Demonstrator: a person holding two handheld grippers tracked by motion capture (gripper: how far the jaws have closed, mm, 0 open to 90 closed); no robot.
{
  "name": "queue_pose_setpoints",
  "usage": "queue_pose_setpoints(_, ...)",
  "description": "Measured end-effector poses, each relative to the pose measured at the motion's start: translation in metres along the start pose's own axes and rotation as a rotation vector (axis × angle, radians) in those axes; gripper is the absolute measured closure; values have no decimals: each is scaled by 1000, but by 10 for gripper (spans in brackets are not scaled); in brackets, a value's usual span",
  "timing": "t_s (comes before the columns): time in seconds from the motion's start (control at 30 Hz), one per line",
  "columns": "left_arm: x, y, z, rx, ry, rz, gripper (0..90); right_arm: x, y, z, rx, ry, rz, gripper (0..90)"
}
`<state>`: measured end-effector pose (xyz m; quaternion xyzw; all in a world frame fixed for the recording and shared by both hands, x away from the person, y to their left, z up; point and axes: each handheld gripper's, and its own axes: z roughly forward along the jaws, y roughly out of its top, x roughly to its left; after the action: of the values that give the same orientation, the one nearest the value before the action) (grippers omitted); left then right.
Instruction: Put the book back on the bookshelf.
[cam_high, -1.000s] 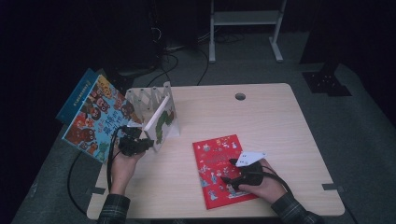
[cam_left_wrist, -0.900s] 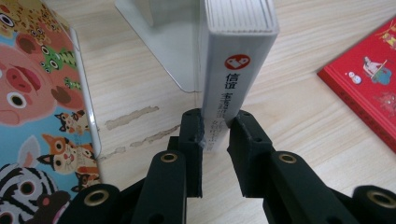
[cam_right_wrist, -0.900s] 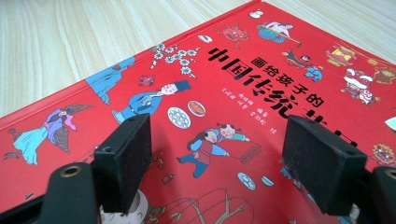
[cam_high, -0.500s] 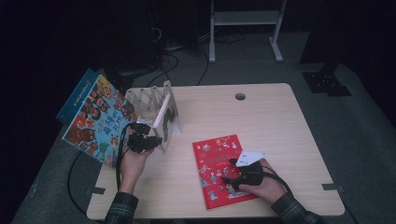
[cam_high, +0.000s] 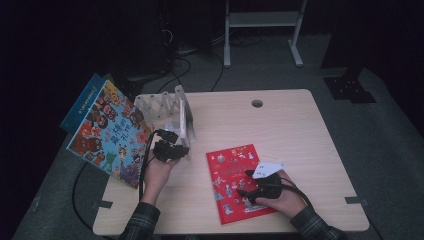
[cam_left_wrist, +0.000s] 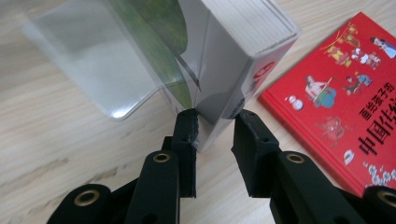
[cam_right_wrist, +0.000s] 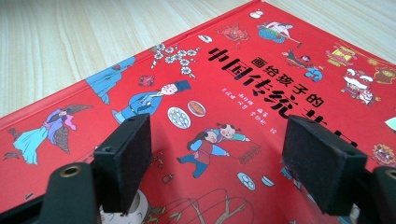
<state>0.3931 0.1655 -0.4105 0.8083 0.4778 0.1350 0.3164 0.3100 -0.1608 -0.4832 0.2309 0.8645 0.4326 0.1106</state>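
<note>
A thick white book (cam_left_wrist: 233, 56) leans in a clear rack (cam_high: 155, 105) at the table's back left. My left gripper (cam_left_wrist: 215, 130) is shut on the lower corner of its spine, one jaw on each side. In the high view the left gripper (cam_high: 172, 149) sits just in front of the rack. A red picture book (cam_high: 237, 180) lies flat near the front of the table. My right gripper (cam_high: 246, 183) rests over its lower half. Its jaws stand wide open above the red cover (cam_right_wrist: 243, 70), and nothing is between them (cam_right_wrist: 217, 149).
A large colourful book (cam_high: 107, 132) overhangs the table's left edge, with a blue book (cam_high: 82, 100) under it. A clear rack divider (cam_left_wrist: 107, 60) stands left of the white book. The table (cam_high: 300, 135) has a cable hole (cam_high: 257, 103) at the back.
My left gripper has moved right and slightly back, from the colourful book's edge to the white book in the rack. The right gripper has stayed on the red book.
</note>
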Motion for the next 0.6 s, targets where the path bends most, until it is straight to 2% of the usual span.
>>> queue_pose_setpoints(0.2, -1, 9, 10, -20, -29, -16, 691, 0, 0, 0, -1, 0, 0, 228)
queue_pose_setpoints(0.5, 2, 21, 16, -54, -42, -22, 693, 0, 0, 0, -1, -1, 0, 228)
queue_pose_setpoints(0.6, 5, 20, 18, -41, -43, -28, 678, 0, 0, 0, -1, -1, 0, 229)
